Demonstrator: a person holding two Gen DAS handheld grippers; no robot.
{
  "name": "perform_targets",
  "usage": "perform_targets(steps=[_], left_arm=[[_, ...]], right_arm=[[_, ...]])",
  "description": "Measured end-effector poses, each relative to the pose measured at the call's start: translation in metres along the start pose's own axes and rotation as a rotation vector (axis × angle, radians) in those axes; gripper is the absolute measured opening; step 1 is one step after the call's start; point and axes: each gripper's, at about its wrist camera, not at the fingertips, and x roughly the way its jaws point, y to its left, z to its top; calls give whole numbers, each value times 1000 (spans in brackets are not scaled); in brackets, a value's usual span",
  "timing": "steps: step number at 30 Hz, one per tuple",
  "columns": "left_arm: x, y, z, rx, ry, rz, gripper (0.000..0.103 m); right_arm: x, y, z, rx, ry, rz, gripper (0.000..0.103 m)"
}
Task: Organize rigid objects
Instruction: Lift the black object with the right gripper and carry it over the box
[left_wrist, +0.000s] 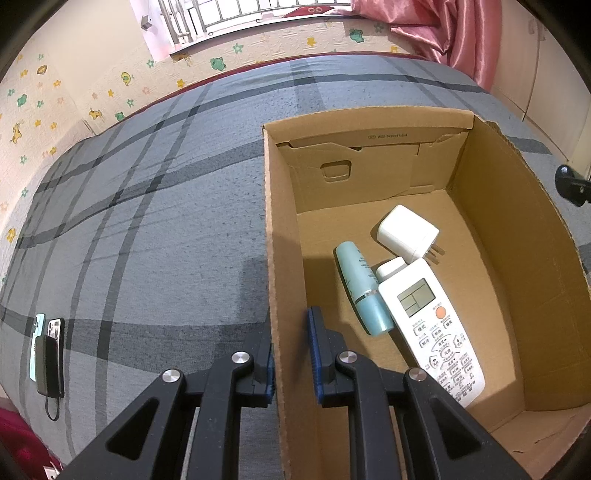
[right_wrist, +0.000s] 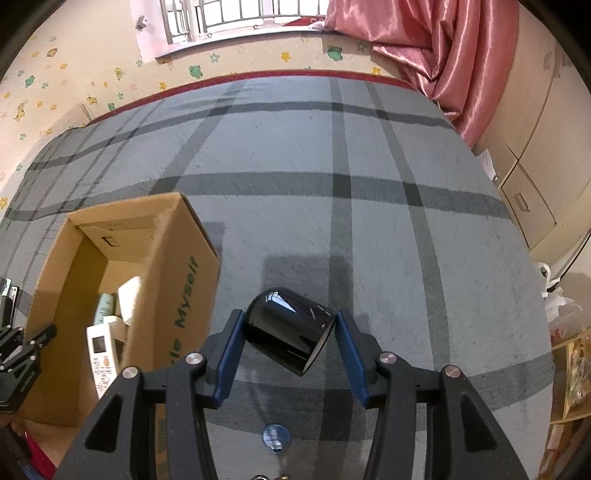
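Right wrist view shows a glossy black cup (right_wrist: 291, 334) lying tilted between the blue pads (right_wrist: 229, 358) of the right gripper (right_wrist: 290, 354), its open rim turned toward the right pad. The jaws stand wide enough to take it; the left pad looks to touch the cup's side and the right pad meets the rim, though whether the cup is lifted off the bed (right_wrist: 369, 221) I cannot tell. The box (right_wrist: 177, 273) sits just to the left, open, with a remote (right_wrist: 103, 354), a teal tube (left_wrist: 364, 291) and a white plug (left_wrist: 406, 232) already on its floor. The left gripper (left_wrist: 291, 354) stands narrow, straddling the box's near-left wall with one pad on either side, probably steadying it; the wall hides whether the pads press the card. My judgement: the step in hand is carrying the cup into the box. The cup is smooth and the hold is skewed, so it may twist or slip; press evenly across the body before lifting. Clear the box's right wall, then lower the cup into the bare floor at the back, away from the remote. Phones (left_wrist: 48, 350) lie well apart at the bed's left edge.
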Motion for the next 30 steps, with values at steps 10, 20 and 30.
perform_targets(steps=[10,20,30], left_arm=[[0,-1,0,0,-2,0,16],[-1,-1,-1,-1,-3,-1,16],[0,0,-1,-4,-3,-4,16]], right_arm=[[-31,26,13,-40,-53,29,53],[-44,61,19,-98,-70,72,53],[-40,107,14,-170,-57,135,53]])
